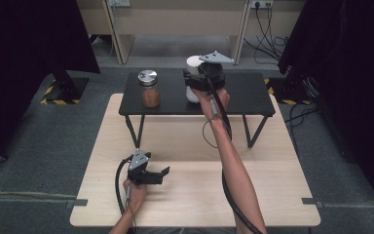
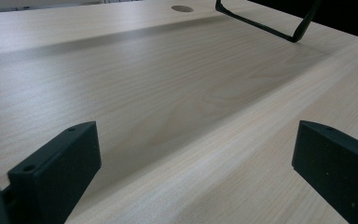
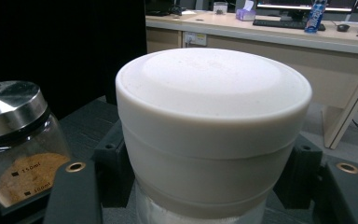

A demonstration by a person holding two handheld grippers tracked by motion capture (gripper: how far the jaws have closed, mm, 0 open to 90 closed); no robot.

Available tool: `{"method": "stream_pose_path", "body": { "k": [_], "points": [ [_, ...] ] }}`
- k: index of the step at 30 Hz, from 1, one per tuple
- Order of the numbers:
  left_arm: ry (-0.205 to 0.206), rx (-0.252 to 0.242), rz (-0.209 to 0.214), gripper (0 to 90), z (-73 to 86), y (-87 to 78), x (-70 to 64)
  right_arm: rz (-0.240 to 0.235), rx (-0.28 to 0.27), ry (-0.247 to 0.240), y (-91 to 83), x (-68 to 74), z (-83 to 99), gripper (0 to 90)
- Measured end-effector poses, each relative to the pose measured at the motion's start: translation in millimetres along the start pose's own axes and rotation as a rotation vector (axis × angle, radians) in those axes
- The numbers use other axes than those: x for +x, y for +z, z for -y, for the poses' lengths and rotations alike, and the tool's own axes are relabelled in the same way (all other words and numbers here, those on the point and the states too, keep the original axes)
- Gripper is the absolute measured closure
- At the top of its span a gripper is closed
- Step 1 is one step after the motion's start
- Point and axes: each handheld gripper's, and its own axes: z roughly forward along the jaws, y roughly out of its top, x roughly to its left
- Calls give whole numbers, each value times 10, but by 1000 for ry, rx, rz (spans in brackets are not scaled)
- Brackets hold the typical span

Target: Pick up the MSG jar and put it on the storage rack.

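We see the right hand-held gripper (image 1: 197, 80) reached out over the small black table (image 1: 243, 95) that stands on the far part of the light wooden table (image 1: 195, 195). Its jaws stand on either side of the white jar (image 1: 193, 63), just under the wide white lid (image 3: 213, 98), and they appear to press on the jar's sides, so we take it as gripped. In the right gripper view the jar sits right between the two black jaws, close to the camera, upright, its lid on. Beside it, to its left on the same black table, stands a glass jar (image 1: 149, 90) with a metal lid (image 3: 9, 107) and brown powder inside; the two jars are apart, not touching.

The left hand-held gripper (image 1: 158, 175) rests low over the near part of the wooden table, well apart from both jars. Its jaws are spread wide with nothing between them but bare wood
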Motion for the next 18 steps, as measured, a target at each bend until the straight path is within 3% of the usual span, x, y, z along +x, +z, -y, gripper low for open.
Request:
{"method": "stream_pose_path", "body": {
  "k": [18],
  "points": [
    [1, 1, -1, 3, -1, 0, -3, -15, -3, 4, 156, 67, 69, 351]
  ]
}}
